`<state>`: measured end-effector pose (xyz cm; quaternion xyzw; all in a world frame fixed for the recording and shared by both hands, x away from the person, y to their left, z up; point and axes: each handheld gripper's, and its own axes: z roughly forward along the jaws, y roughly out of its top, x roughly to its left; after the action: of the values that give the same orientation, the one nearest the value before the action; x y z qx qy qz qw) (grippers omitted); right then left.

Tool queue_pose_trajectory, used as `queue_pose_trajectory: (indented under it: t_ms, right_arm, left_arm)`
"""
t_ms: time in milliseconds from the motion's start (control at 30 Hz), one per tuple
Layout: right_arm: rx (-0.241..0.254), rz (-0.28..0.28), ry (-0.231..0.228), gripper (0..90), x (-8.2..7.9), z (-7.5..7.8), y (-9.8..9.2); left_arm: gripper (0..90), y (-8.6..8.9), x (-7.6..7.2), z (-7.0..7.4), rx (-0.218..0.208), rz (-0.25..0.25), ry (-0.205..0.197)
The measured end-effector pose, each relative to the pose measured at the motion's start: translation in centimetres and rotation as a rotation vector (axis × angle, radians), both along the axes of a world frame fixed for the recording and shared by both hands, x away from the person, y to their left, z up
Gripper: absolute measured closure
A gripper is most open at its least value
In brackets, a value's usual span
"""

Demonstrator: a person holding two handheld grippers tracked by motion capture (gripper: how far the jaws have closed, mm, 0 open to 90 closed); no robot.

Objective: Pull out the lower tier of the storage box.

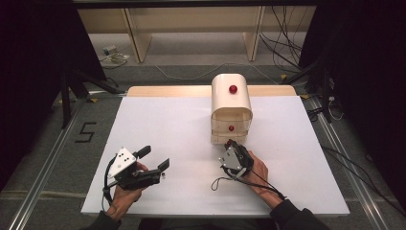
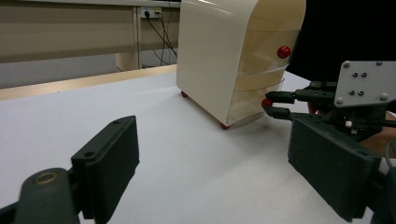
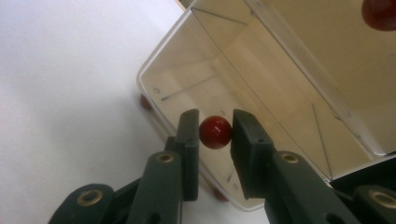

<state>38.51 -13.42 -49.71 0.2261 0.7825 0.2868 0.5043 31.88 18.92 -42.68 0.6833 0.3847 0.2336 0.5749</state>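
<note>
Red knob (image 3: 215, 132) pinched, bottom drawer (image 3: 243, 93) of the cream mini chest (image 1: 231, 103) pulled a bit open

That chest sat at the far middle of the white table (image 1: 182, 143), and the right gripper (image 3: 215, 133) had its black jaws clamped on the lowest drawer's small, glossy, round knob, so my guess was it could pop out of the flat pads on a crooked pull. The chest looked like light, smooth plastic with a curved top on tiny red feet, so a hard tug might have dragged it all forward. The left gripper (image 1: 155, 159) hung apart and empty, well off to the side, bracing nothing.
</note>
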Motion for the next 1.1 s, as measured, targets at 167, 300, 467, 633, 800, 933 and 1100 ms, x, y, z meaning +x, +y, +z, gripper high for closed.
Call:
queue_pose_trajectory:
  t_ms: [167,300,467,633,800,933,1100]
  right_arm:
    - [0.003,0.000,0.008,73.7,-0.36,0.08,0.01]
    - [0.006,0.001,0.010,73.7,-0.56,0.10,0.03]
    - [0.015,0.004,0.018,73.6,-0.71,0.20,-0.01]
    - [0.022,0.004,0.023,73.6,-0.78,0.28,-0.05]
    - [0.017,0.008,0.027,73.4,-0.85,0.33,-0.09]
    - [0.020,0.008,0.031,73.0,-0.84,0.35,-0.11]
    - [0.044,0.022,0.036,68.6,-0.89,0.68,-0.22]
  left_arm:
    - [15.9,0.05,0.01,0.00,-0.007,0.005,0.001]
    - [15.9,0.04,0.01,-0.03,-0.002,0.003,0.002]
    - [15.9,0.06,0.05,-0.03,-0.011,0.007,0.004]
    - [15.9,0.05,0.05,-0.03,-0.011,0.007,0.004]
    - [15.8,0.07,0.04,-0.03,-0.011,0.007,0.004]
    - [15.9,0.08,0.06,-0.03,-0.009,0.008,0.006]
    - [15.9,0.10,0.06,-0.02,-0.006,0.007,0.006]
